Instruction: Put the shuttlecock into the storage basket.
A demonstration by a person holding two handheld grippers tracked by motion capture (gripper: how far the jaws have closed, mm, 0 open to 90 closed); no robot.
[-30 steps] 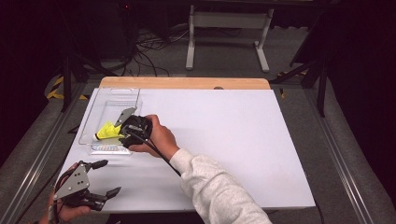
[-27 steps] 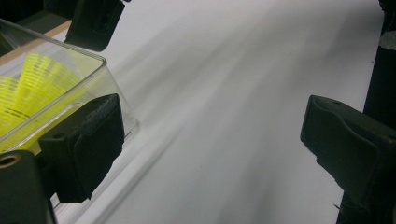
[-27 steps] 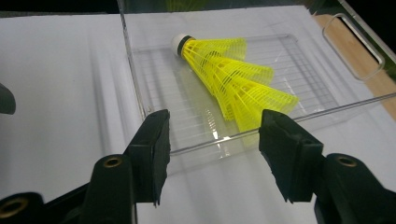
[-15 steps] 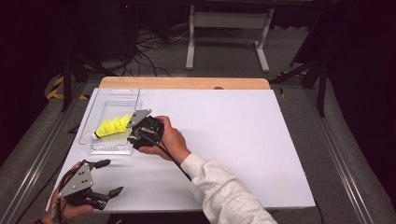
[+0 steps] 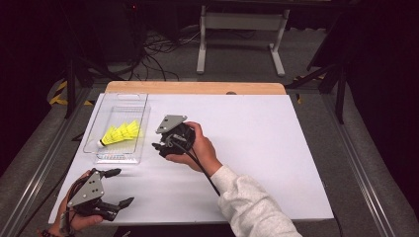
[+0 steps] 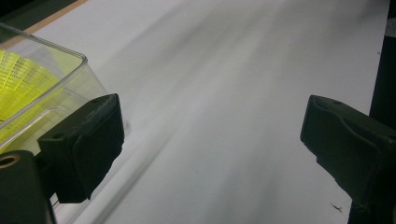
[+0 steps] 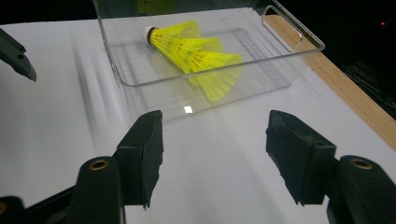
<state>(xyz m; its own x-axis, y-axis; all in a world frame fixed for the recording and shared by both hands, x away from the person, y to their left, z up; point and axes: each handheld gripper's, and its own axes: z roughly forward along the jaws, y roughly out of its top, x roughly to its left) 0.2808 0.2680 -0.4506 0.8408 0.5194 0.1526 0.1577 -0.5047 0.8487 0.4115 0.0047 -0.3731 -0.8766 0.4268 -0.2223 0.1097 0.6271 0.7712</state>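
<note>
Item: yellow shuttlecocks (image 5: 121,133), nested in a row, lying in the clear tray (image 5: 141,148) at the counter's (image 5: 276,148) ten o'clock corner.

My right gripper (image 5: 160,146): just beside the tray at its three o'clock side, fingers (image 7: 140,149) parted and lately widening, nothing between them.

My left gripper (image 5: 117,187): at seven o'clock, fingers (image 6: 88,140) spread wide, empty.

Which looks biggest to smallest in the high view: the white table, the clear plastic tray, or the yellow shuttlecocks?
1. White table top, by far the largest.
2. Clear plastic tray.
3. Yellow shuttlecocks, stacked lying inside the tray, smallest.
</note>
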